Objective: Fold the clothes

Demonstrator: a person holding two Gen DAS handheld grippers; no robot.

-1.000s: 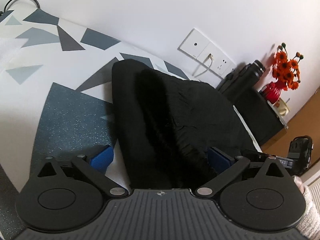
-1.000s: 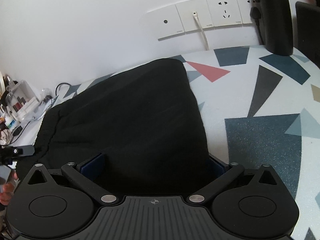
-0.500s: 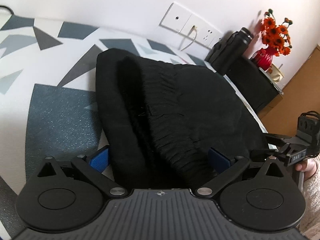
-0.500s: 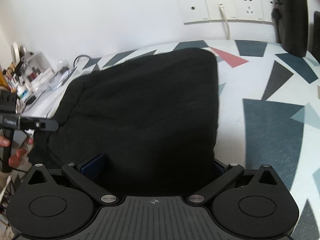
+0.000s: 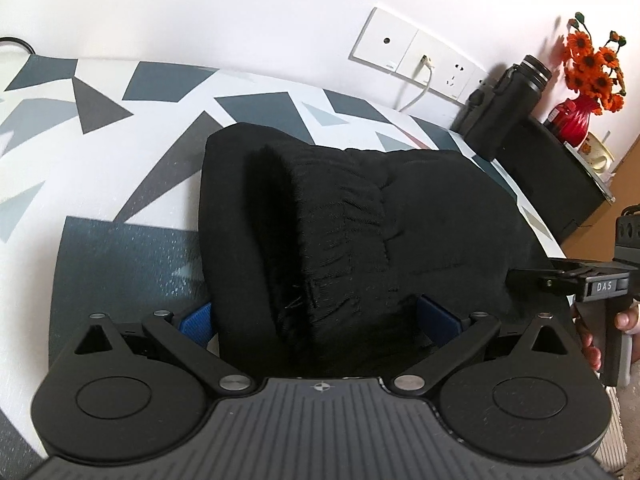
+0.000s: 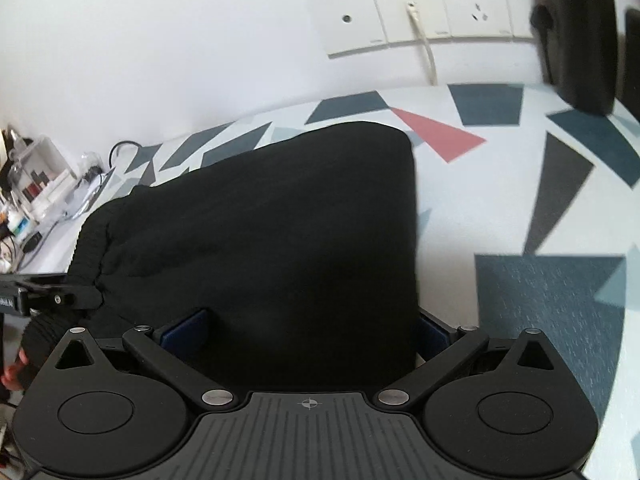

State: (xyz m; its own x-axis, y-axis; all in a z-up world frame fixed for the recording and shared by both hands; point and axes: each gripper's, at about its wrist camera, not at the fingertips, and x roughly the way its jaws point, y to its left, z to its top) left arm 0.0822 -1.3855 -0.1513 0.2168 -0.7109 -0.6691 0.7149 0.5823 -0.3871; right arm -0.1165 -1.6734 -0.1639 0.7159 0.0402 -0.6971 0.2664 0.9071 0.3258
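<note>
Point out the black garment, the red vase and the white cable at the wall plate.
black garment point(image 6: 280, 216), right wrist view, flat middle of the cloth.
red vase point(image 5: 573, 120), left wrist view, its body.
white cable point(image 6: 425, 46), right wrist view, upper stretch below the plate.

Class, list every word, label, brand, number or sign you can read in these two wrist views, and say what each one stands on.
"DAS": white letters on the side of the right gripper, seen in the left wrist view.
Small print on the wall sockets: too small to read.
Label on the left gripper at the right wrist view's left edge: cut off, unreadable.
Nothing else legible.
</note>
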